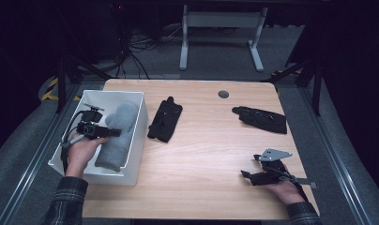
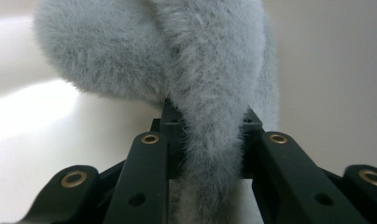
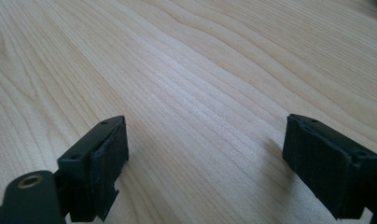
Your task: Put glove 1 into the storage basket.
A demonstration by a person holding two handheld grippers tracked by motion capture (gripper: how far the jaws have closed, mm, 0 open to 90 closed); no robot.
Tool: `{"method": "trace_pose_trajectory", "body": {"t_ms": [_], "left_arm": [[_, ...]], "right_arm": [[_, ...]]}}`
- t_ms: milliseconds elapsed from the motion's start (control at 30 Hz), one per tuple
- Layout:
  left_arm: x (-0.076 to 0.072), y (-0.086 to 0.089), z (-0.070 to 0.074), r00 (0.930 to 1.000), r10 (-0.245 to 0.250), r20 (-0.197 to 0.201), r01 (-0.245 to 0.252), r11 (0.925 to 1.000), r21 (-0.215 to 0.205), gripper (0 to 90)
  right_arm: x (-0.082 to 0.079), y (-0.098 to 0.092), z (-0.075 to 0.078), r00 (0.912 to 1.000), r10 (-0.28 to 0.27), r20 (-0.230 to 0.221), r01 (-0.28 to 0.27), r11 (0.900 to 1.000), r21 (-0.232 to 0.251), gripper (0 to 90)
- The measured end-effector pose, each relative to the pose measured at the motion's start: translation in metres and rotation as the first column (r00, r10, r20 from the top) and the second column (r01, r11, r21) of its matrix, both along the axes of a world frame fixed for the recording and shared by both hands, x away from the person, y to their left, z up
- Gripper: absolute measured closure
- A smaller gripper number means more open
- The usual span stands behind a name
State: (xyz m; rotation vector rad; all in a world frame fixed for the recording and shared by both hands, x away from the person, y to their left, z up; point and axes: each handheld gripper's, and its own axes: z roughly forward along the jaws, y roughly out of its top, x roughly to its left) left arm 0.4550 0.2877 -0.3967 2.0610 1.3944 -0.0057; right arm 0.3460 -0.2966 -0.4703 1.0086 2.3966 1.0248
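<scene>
A fluffy grey mitten lies inside the white bin at the table's left. My left gripper is down in the bin, shut on the grey mitten; in the left gripper view its fur is squeezed between both jaws. A black glove lies flat on the table just right of the bin. Another black glove lies at the far right. My right gripper rests near the table's front right corner, open, with bare wood between its pads.
The wooden table has a round cable hole near its back edge. Beyond it stand a white desk frame and loose cables on the dark floor. The bin's white walls close in around the left gripper.
</scene>
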Motion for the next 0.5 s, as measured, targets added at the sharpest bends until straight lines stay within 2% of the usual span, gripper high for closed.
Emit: {"method": "trace_pose_trajectory", "body": {"t_ms": [33,133,300,367,433,500], "left_arm": [[0.0,0.0,0.0,1.0,0.0,0.0,0.0,1.0,0.0,72.5],[0.007,-0.001,-0.019,0.9986,-0.008,-0.052,0.012,0.9971,0.075,70.9],[0.009,0.003,-0.026,0.9978,0.015,-0.064,-0.01,0.997,0.077,64.2],[0.009,0.003,-0.025,0.998,0.032,-0.054,-0.027,0.995,0.096,56.1],[0.007,0.005,-0.022,0.9986,0.042,-0.032,-0.039,0.9951,0.091,45.4],[0.004,0.006,-0.016,0.9987,0.049,0.012,-0.05,0.9951,0.085,38.9]], "right_arm": [[0.0,0.0,0.0,1.0,0.0,0.0,0.0,1.0,0.0,14.7],[0.0,0.0,0.0,1.0,0.0,0.0,0.0,1.0,0.0,14.7],[0.0,0.0,0.0,1.0,0.0,0.001,0.0,1.0,0.0,14.7],[0.0,0.0,0.0,1.0,0.0,0.0,0.0,1.0,0.0,14.7],[0.0,0.0,0.0,1.0,0.0,0.0,0.0,1.0,0.0,14.7],[0.0,0.0,0.0,1.0,0.0,0.0,0.0,1.0,0.0,14.7]]}}
